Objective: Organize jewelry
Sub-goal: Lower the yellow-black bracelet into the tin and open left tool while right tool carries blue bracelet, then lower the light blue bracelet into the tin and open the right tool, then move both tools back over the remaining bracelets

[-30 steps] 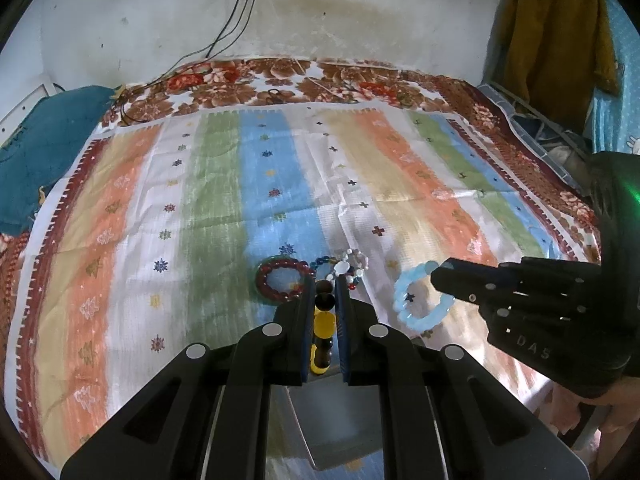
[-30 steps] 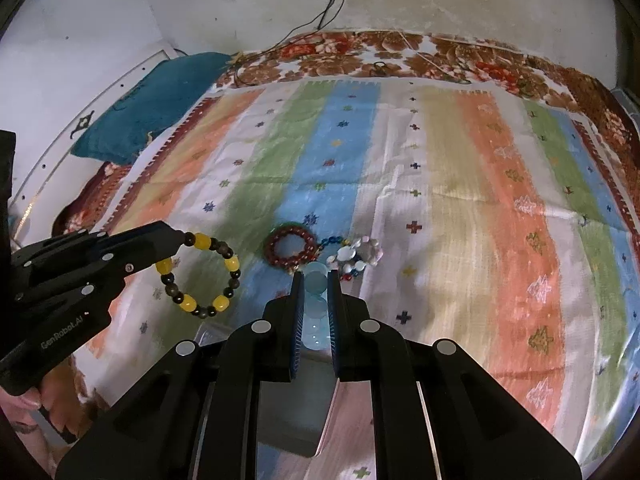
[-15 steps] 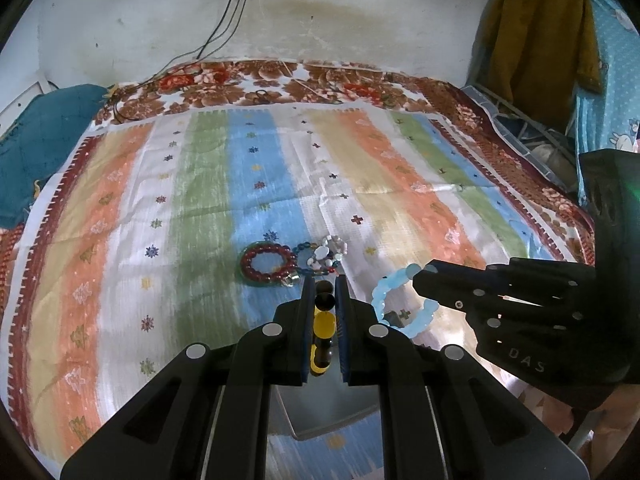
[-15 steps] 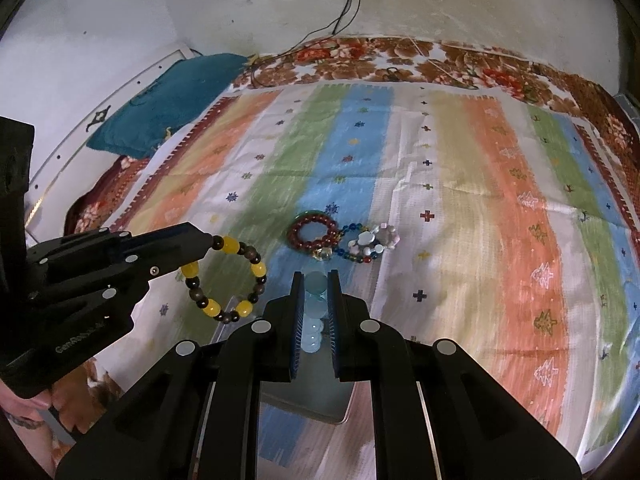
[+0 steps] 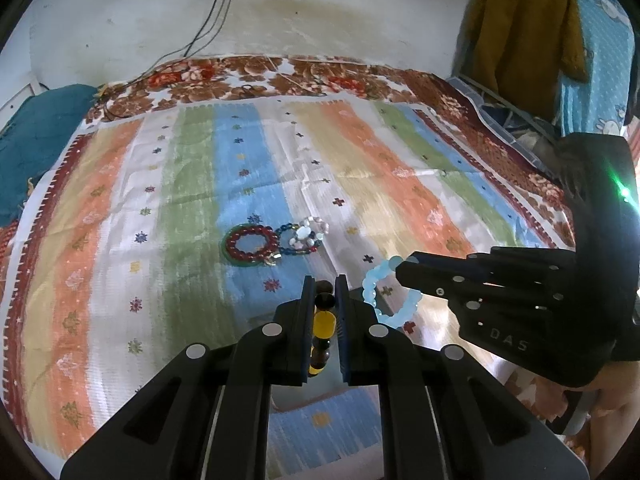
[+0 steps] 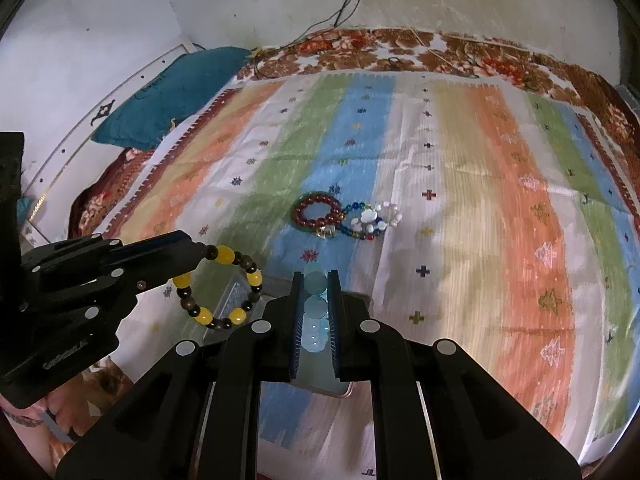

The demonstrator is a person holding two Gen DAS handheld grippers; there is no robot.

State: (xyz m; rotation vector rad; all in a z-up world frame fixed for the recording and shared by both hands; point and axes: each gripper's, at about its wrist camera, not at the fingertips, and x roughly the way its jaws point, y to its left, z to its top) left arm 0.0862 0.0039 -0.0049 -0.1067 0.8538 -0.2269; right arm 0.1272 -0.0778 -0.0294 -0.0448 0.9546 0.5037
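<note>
Bracelets lifted off bed for sorting: my left tongs clamp yellow-brown bracelet, right tongs clamp pale blue bracelet; 2 piles wait.

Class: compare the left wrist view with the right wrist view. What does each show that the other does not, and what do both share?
Only the left wrist view shows the mustard-brown garment hanging on the right. Only the right wrist view shows the yellow-and-brown beaded bracelet as a full ring. Both show the dark red beaded bracelet lying on the striped bedsheet and the pale blue beaded bracelet.
</note>
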